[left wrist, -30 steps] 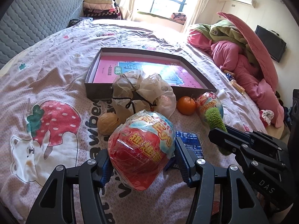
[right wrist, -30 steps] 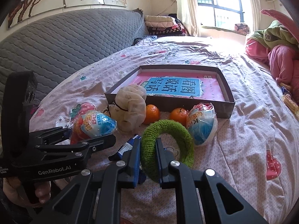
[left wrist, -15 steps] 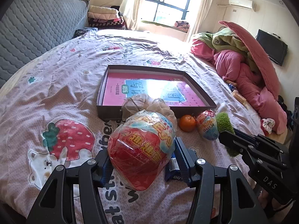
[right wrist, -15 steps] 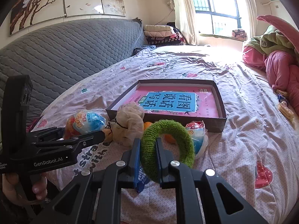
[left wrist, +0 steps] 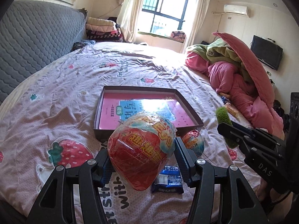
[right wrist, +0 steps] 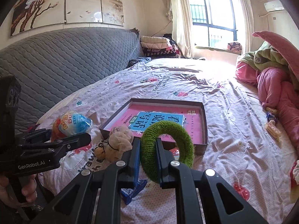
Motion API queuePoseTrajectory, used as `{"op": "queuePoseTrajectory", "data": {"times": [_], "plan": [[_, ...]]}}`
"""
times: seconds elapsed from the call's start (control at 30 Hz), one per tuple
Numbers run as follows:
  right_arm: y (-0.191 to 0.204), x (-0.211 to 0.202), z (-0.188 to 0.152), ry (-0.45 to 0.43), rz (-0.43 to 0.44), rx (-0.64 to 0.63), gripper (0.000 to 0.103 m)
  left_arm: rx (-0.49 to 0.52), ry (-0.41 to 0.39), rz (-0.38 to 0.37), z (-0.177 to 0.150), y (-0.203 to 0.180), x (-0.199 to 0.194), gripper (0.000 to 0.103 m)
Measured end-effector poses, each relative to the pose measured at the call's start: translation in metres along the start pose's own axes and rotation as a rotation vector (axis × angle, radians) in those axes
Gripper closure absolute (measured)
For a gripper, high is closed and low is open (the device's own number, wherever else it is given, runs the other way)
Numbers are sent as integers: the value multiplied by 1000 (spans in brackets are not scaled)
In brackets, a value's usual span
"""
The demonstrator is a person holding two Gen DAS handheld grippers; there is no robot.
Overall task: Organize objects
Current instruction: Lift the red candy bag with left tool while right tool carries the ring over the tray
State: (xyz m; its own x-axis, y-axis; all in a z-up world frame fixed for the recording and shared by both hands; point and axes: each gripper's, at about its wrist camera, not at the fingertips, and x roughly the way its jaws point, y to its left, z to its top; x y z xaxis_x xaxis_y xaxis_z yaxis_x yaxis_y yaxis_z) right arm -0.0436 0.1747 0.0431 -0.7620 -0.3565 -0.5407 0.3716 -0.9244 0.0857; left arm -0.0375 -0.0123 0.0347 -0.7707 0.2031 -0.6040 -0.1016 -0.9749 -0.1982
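Left claw (left wrist: 142, 160) clamps the film-wrapped toy egg (left wrist: 142, 149) at its widest girth: light, slick, crushable. Right claw (right wrist: 147, 160) pinches the green plush ring (right wrist: 166, 149): soft, squashy. Both hang short of the box (left wrist: 104, 100).

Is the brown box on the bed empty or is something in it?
Not empty. The brown box holds a pink book lying flat; no toys or snacks inside it.

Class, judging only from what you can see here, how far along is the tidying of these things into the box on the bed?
Done: nothing loose is in the box yet; only a pink book lies inside. In hand: the left gripper holds a wrapped toy egg, and the right gripper pinches a green ring. Left on the bedsheet: a second egg, a blue packet, a mesh bag and a walnut.
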Motion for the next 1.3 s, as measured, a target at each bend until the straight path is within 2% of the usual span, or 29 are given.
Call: {"op": "queuePoseTrajectory", "data": {"times": [0.33, 0.6, 0.8, 0.97, 1.3], "plan": [[-13, 3, 32, -31, -17, -16, 87, 16, -57, 34, 42, 1, -1, 43], [-20, 19, 51, -33, -37, -38, 87, 14, -72, 53, 72, 17, 23, 43], [-30, 42, 56, -15, -15, -25, 87, 11, -57, 52, 81, 31, 53, 43], [-39, 68, 57, 13, -33, -45, 87, 12, -29, 55, 87, 39, 88, 43], [-69, 140, 43, 157, -21, -13, 87, 10, 88, 70, 77, 58, 166, 43]]}}
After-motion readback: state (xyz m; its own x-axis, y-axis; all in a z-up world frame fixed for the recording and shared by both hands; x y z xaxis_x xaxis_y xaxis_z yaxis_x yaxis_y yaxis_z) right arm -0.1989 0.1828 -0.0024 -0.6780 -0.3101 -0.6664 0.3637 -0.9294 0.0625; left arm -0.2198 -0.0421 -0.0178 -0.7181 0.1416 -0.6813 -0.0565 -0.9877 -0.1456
